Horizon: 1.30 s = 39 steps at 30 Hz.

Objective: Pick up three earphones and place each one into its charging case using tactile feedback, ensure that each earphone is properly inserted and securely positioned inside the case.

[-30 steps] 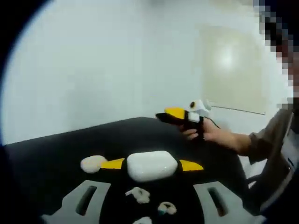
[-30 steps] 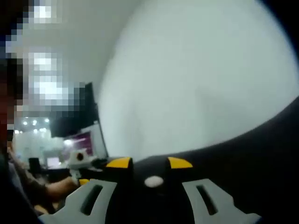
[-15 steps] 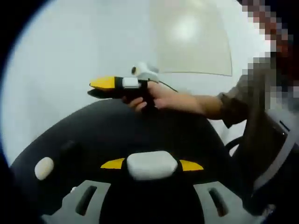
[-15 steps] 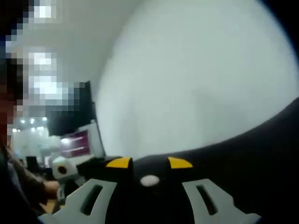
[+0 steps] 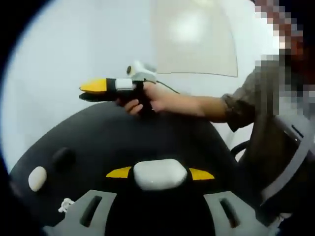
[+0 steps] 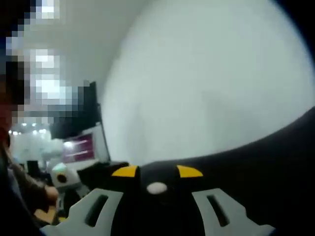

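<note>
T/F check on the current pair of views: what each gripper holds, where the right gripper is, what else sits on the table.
1. The left gripper is shut on a white charging case. True.
2. The right gripper has nothing between its jaws. False: a small white earphone sits between the yellow tips.
3. In the left gripper view, the right gripper rests flat on the black table. False: a hand holds it up in the air above the table's far edge.
4. A second white case lies on the table at the left of the left gripper view. True.
5. The case in the left gripper is black. False: it is white.
</note>
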Motion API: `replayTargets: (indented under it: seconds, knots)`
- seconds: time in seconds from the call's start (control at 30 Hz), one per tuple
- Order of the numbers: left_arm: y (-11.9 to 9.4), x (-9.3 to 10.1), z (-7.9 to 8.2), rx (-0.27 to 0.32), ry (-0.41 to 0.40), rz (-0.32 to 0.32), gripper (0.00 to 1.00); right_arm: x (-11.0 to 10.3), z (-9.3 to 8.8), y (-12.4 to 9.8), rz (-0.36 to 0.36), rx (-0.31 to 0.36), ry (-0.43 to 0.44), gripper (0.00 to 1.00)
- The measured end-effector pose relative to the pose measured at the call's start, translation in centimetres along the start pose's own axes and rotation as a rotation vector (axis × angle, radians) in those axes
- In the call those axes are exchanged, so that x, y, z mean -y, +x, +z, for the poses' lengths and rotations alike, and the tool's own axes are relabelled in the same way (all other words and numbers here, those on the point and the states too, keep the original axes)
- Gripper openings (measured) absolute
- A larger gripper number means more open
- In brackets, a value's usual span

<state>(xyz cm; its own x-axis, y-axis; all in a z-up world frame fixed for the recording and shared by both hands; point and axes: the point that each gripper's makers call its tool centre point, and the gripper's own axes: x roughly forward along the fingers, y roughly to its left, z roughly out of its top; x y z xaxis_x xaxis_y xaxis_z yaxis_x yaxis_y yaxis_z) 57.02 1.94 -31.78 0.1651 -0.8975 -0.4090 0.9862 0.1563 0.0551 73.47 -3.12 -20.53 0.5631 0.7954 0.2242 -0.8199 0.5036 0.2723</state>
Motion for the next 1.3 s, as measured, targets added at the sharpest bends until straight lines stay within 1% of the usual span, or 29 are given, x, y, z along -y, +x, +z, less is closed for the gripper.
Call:
replayTargets:
  seconds: [0.2,0.3,0.4,0.5,0.57,0.63,0.7,0.73,0.77,0.8,0.83,0.87,0.9,0.93,0.97,1.03,1.07,1.1,1.17,1.23,1.3]
  knots:
    - [0.0,-0.1,-0.3,-0.005,-0.005,-0.010,0.40,-0.5,-0.4,0.1,0.006,-0.012,-0.009,0.30]
    - [0.1,0.0,-0.4,-0.013,-0.008,-0.014,0.39,0.1,-0.5,0.1,-0.009,-0.020,-0.024,0.30]
    - [0.1,-0.1,-0.5,-0.008,-0.014,-0.013,0.40,0.6,-1.0,0.2,-0.025,-0.037,-0.047,0.30]
    - [0.1,-0.2,-0.4,-0.003,-0.019,-0.010,0.40,0.6,-1.4,0.2,-0.034,-0.055,-0.053,0.30]
    - [0.1,-0.3,-0.3,0.002,-0.012,-0.011,0.41,-0.2,-1.3,0.3,-0.011,-0.044,-0.064,0.30]
    - [-0.1,-0.5,-0.3,0.017,-0.006,-0.021,0.41,-0.9,-0.2,0.5,0.010,-0.019,-0.068,0.30]
    - [-0.3,-0.8,0.0,0.032,-0.006,-0.020,0.41,-2.4,0.6,0.5,0.059,-0.012,-0.060,0.30]
    - [-0.5,-1.0,0.6,0.065,-0.015,-0.022,0.42,-3.3,0.7,0.4,0.095,-0.018,-0.053,0.30]
    - [-0.9,-1.1,1.1,0.095,-0.054,-0.029,0.43,-4.2,0.7,0.2,0.127,-0.028,-0.044,0.30]
    - [-1.2,-1.2,1.6,0.119,-0.064,-0.040,0.44,-5.0,0.4,-0.1,0.150,-0.050,-0.046,0.30]
    - [-1.8,-1.4,2.4,0.159,-0.082,-0.043,0.43,-5.7,0.1,-0.3,0.165,-0.071,-0.071,0.30]
    - [-2.5,-1.5,3.1,0.198,-0.093,-0.047,0.43,-6.3,-0.5,-0.5,0.182,-0.108,-0.102,0.30]
    - [-3.6,-2.0,3.8,0.235,-0.111,-0.043,0.42,-7.1,-1.3,-0.8,0.210,-0.160,-0.132,0.30]
    - [-5.4,-2.9,5.0,0.309,-0.134,-0.019,0.40,-7.9,-2.2,-1.1,0.248,-0.223,-0.154,0.30]
    - [-7.0,-3.9,5.8,0.364,-0.143,0.019,0.38,-8.7,-2.9,-1.4,0.285,-0.267,-0.159,0.29]
    - [-9.6,-5.7,6.0,0.408,-0.135,0.106,0.34,-11.7,-5.2,-2.7,0.452,-0.411,-0.166,0.30]
    - [-10.8,-6.3,6.3,0.442,-0.144,0.133,0.34,-12.6,-6.1,-3.1,0.501,-0.453,-0.191,0.30]
    - [-11.8,-6.7,6.6,0.477,-0.161,0.145,0.33,-13.0,-6.9,-3.4,0.538,-0.503,-0.247,0.32]
    - [-13.2,-7.3,7.0,0.523,-0.164,0.177,0.32,-13.4,-8.6,-3.8,0.594,-0.597,-0.360,0.33]
    - [-13.7,-7.7,7.2,0.539,-0.150,0.203,0.30,-13.4,-10.1,-4.0,0.623,-0.693,-0.393,0.35]
    - [-13.7,-8.0,7.1,0.536,-0.138,0.226,0.29,-13.4,-10.9,-3.9,0.644,-0.752,-0.402,0.35]
